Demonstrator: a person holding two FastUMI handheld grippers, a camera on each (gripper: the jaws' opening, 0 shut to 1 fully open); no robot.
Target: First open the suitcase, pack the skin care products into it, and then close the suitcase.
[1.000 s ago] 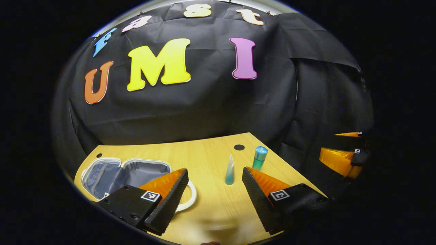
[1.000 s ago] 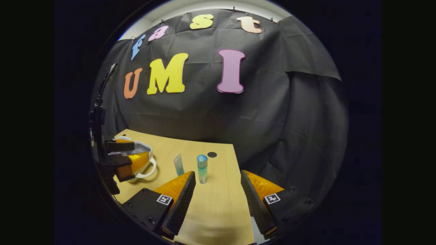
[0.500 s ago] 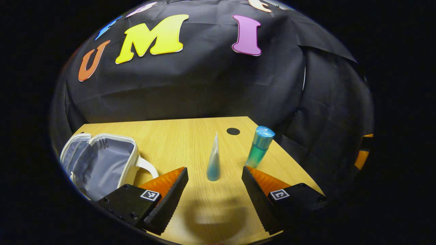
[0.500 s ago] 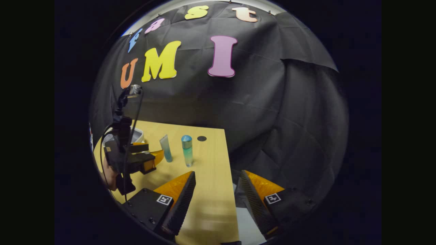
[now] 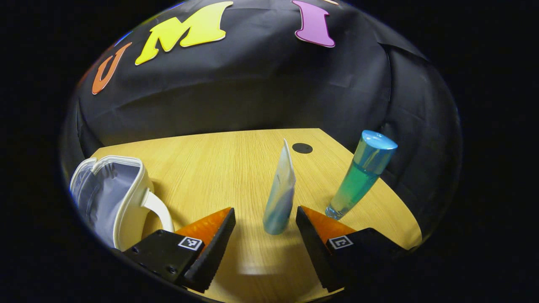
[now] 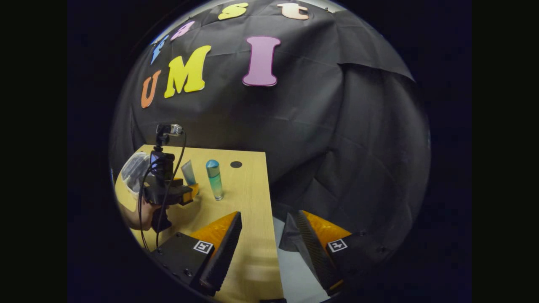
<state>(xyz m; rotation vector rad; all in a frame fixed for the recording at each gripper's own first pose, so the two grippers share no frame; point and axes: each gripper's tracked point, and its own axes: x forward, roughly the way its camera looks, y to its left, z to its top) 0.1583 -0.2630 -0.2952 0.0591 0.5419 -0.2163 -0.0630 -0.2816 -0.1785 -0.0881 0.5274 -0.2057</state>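
A pale blue tube (image 5: 280, 198) stands cap-down on the wooden table (image 5: 210, 168). My left gripper (image 5: 264, 210) is open, and the tube's base sits just between its fingertips with a gap on both sides. A tall blue-green bottle (image 5: 358, 176) stands upright to the right of the tube. The small white suitcase (image 5: 113, 193) lies open at the left, its grey lining showing. In the right gripper view my right gripper (image 6: 267, 214) is open and holds nothing, above the table's right edge. Farther off there I see the left gripper (image 6: 185, 194) by the tube (image 6: 188, 171), the bottle (image 6: 214, 179) and the suitcase (image 6: 132, 170).
A black round hole (image 5: 302, 147) marks the table's far side behind the tube. A hand (image 6: 137, 212) holds the left gripper, with cables and a small camera on top. Grey floor (image 6: 294, 277) shows past the table's right edge. Black cloth walls close the back and right.
My left gripper has moved forward and lower, so the tube now stands between its fingertips. The right gripper has drifted back to the right, over the table's edge.
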